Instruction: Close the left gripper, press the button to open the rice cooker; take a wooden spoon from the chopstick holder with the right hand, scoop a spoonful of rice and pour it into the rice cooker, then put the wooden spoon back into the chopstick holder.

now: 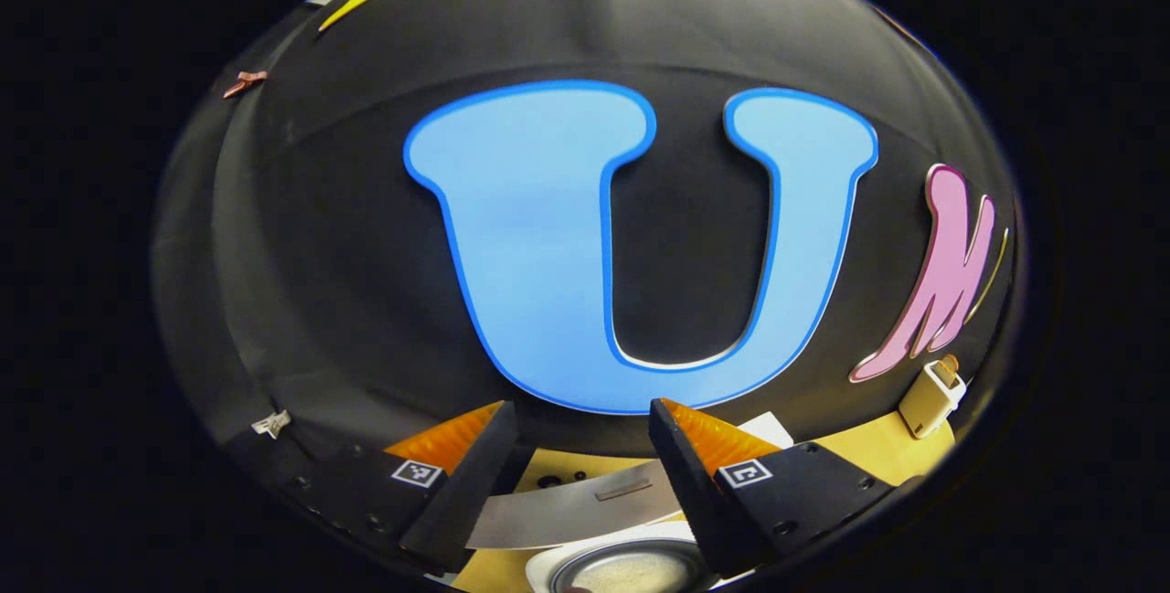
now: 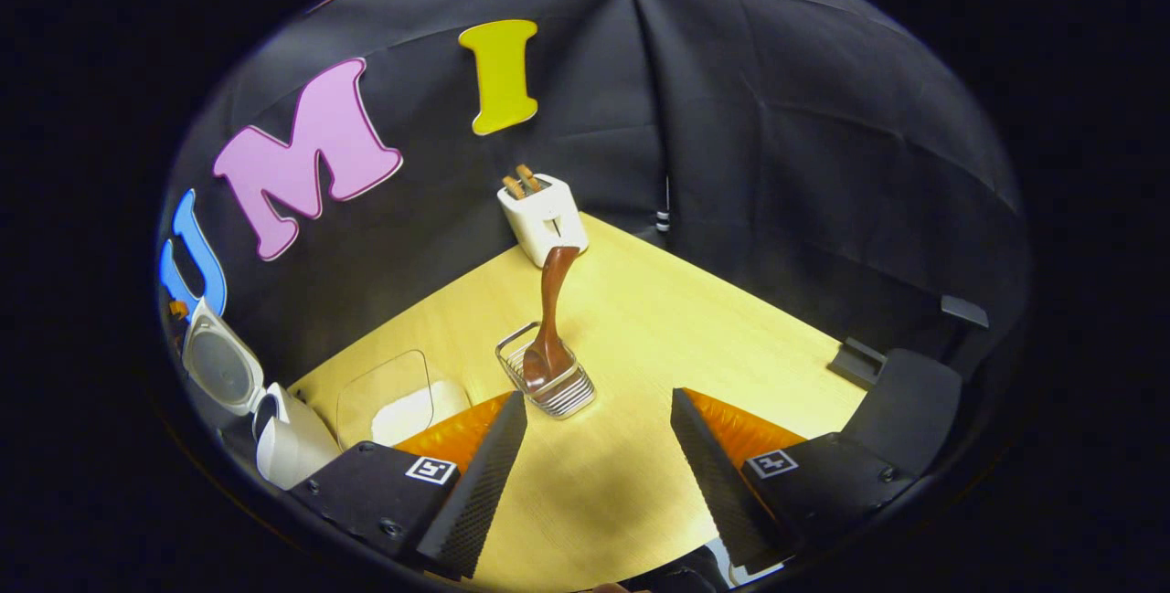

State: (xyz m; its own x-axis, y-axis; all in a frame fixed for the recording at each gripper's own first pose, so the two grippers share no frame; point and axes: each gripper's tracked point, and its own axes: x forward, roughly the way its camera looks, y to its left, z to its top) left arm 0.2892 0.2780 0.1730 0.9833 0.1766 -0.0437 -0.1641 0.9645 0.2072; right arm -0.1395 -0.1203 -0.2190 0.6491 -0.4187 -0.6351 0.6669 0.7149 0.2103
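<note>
The brown wooden spoon (image 2: 548, 314) stands upright in the wire chopstick holder (image 2: 558, 392) on the table, just beyond my right gripper (image 2: 599, 397), which is open and holds nothing. A clear container with white rice (image 2: 393, 406) sits left of the holder. The white rice cooker (image 2: 288, 442) is at the far left, its lid (image 2: 219, 365) raised. My left gripper (image 1: 582, 410) is open and empty, facing the wall, with the cooker's silver inner lid (image 1: 567, 511) and its pot (image 1: 631, 570) right below the fingers.
A white toaster (image 2: 544, 218) with two slices stands at the back by the wall; it shows in the left gripper view as the toaster (image 1: 930, 397) at the far right. The yellow wooden table (image 2: 695, 319) stretches to the right of the holder. A dark block (image 2: 859, 360) lies near its right edge.
</note>
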